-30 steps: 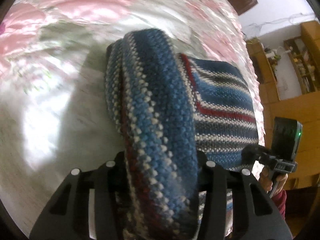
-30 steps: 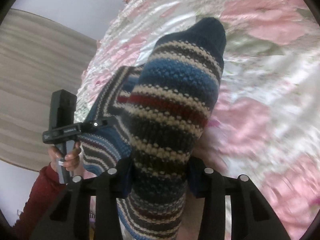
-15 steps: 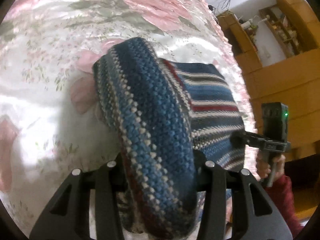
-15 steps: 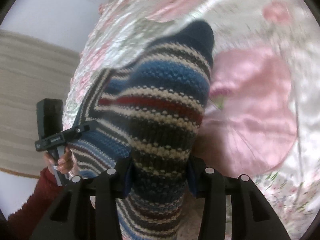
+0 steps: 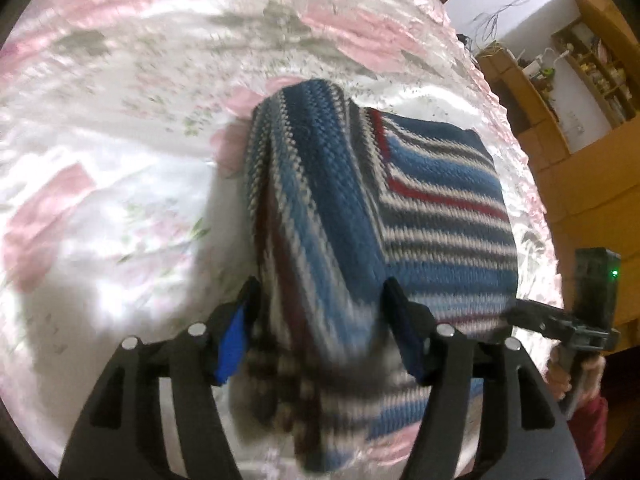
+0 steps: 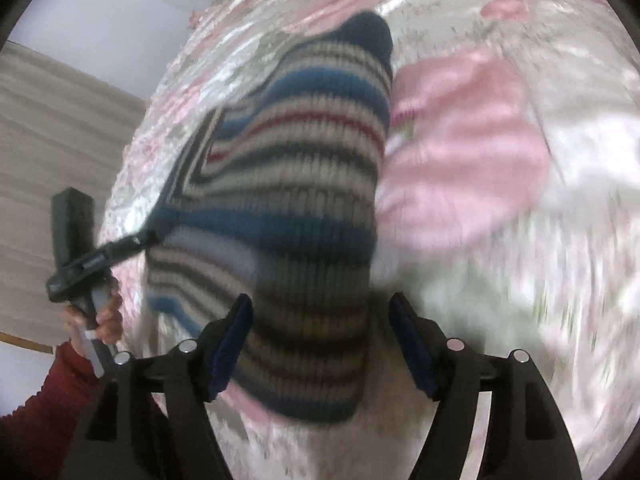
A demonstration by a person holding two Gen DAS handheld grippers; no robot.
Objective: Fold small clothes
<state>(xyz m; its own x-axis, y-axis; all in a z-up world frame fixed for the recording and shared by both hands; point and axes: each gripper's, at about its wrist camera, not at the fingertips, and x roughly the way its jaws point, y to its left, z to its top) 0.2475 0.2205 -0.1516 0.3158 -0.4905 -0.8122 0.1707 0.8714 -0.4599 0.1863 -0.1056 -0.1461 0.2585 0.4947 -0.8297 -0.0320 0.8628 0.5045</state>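
A knit sweater (image 5: 440, 208) striped blue, white, grey and red lies partly folded on a pink floral satin bedspread (image 5: 120, 160). My left gripper (image 5: 320, 320) is open, its blue pads (image 5: 234, 336) spread on either side of a blurred fold of the sweater that sags between them. In the right wrist view the sweater (image 6: 304, 152) likewise hangs blurred between the spread fingers of my open right gripper (image 6: 320, 340). Each view shows the other gripper at the garment's far edge: the right gripper (image 5: 560, 320) and the left gripper (image 6: 100, 256).
The bedspread (image 6: 520, 240) fills most of both views. Wooden shelves and cabinets (image 5: 580, 80) stand beyond the bed's right side. A hand (image 6: 104, 320) in a dark red sleeve holds the left gripper. A beige striped surface (image 6: 60, 140) rises behind it.
Both grippers had been shut on folds of the sweater; their fingers have now spread apart and the released fabric is dropping, blurred, towards the bed.
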